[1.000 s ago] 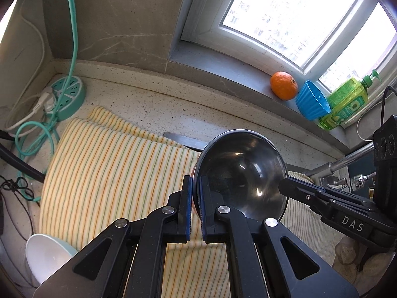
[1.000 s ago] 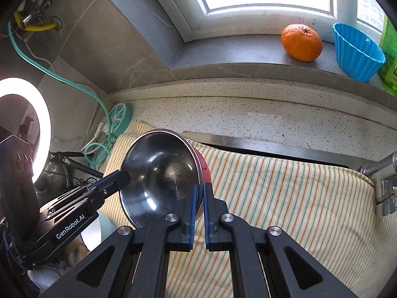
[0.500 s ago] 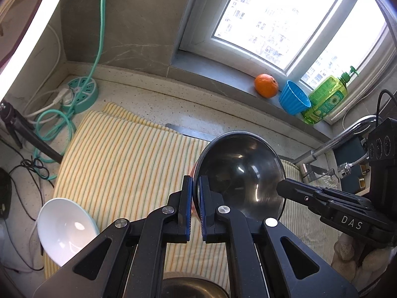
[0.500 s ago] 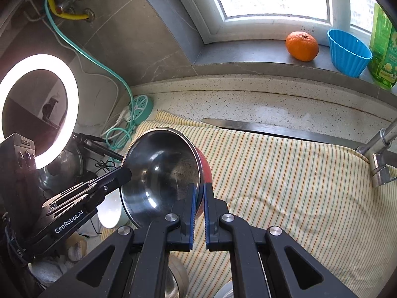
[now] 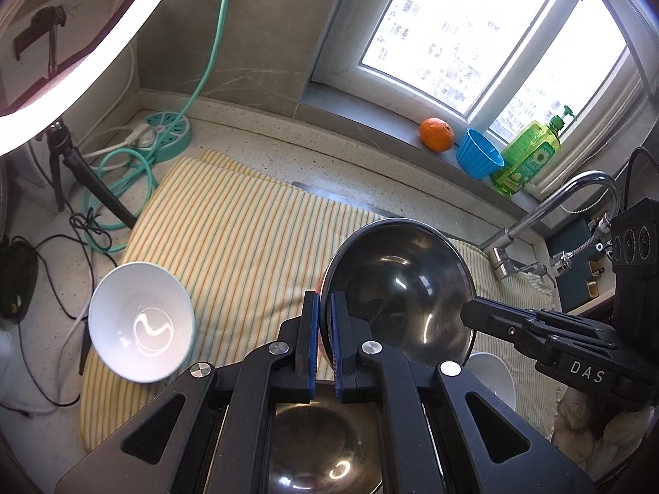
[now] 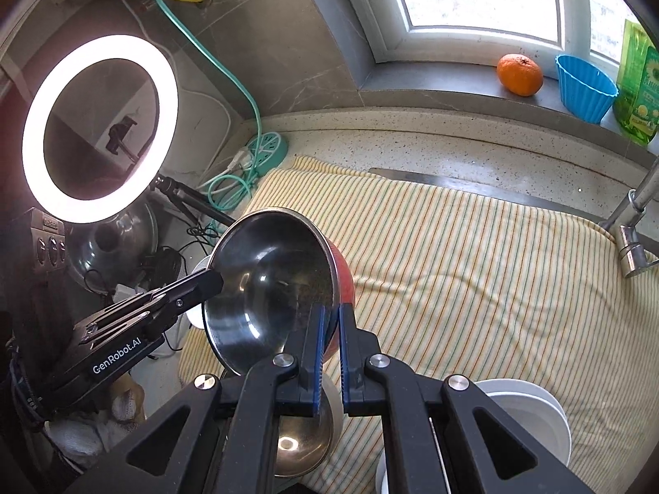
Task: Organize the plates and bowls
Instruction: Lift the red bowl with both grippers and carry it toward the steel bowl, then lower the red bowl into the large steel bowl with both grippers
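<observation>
Both tools clamp opposite sides of one steel bowl [image 5: 397, 288] with a red outside. The left gripper [image 5: 324, 346] has its blue pads pressed together on the rim at the bowl's lower-left edge in its own view, and the right gripper [image 6: 329, 354] is closed on the rim at the bowl's lower right in its own view. The bowl hangs tilted above the striped cloth [image 6: 473, 267], its mouth facing the cameras.

Below it, at the bottom centre of the left view, sits a second steel bowl [image 5: 325, 448]. A white bowl [image 5: 142, 323] rests at the left edge of the cloth, and white dishes [image 6: 531, 420] sit at the lower right of the right view.

The step looks like nesting the held bowl into the steel one beneath. To do it well, level the rim first, keep both hands moving together so neither pad slips, centre it over the lower bowl, lower gently, and release both sides at once.
</observation>
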